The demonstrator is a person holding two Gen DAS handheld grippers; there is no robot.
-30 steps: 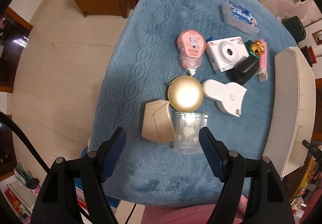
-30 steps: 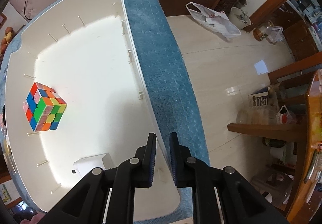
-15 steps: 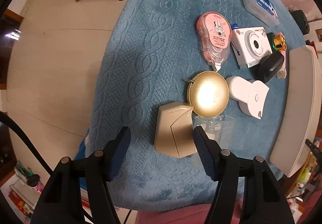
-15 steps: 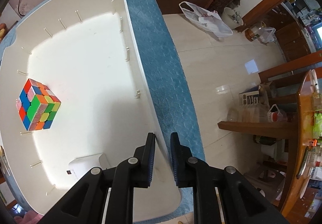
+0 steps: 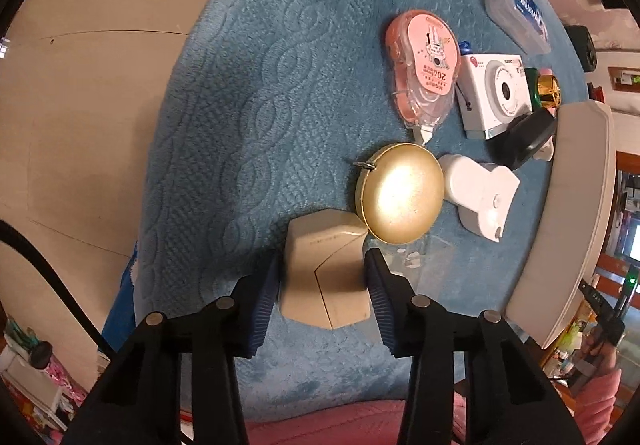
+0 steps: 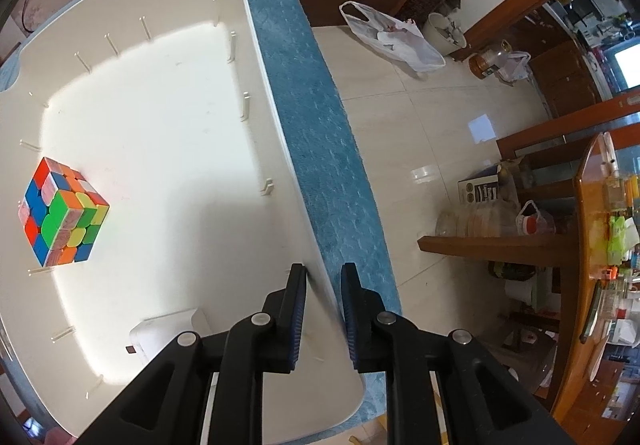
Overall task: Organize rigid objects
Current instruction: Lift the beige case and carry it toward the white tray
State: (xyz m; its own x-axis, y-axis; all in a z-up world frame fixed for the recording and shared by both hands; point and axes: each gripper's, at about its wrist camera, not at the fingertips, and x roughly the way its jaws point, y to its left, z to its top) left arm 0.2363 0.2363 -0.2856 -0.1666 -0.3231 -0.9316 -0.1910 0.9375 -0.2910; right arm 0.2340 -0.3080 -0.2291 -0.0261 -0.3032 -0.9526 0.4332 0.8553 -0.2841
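We are steadying the white storage bin [image 6: 132,117] by its near wall, with the right gripper [image 6: 323,281] straddling that rim, its jaws nearly together and pinching the thin wall, presumably so the bin is not sliding while things are being dropped in. Inside the bin a Rubik's cube [image 6: 62,213] is sitting by the far-left wall and a small white box [image 6: 168,333] is lying near our gripper. Left of the bin, on the blue blanket [image 5: 248,85], the left gripper [image 5: 324,277] has just been closing on the beige faceted case [image 5: 324,273]; the pads are meeting its sides, and we judge it the next piece for the bin. Touching that case is a gold round compact [image 5: 400,193]. Beyond it, the pink correction tape [image 5: 424,65] is reading "20M".
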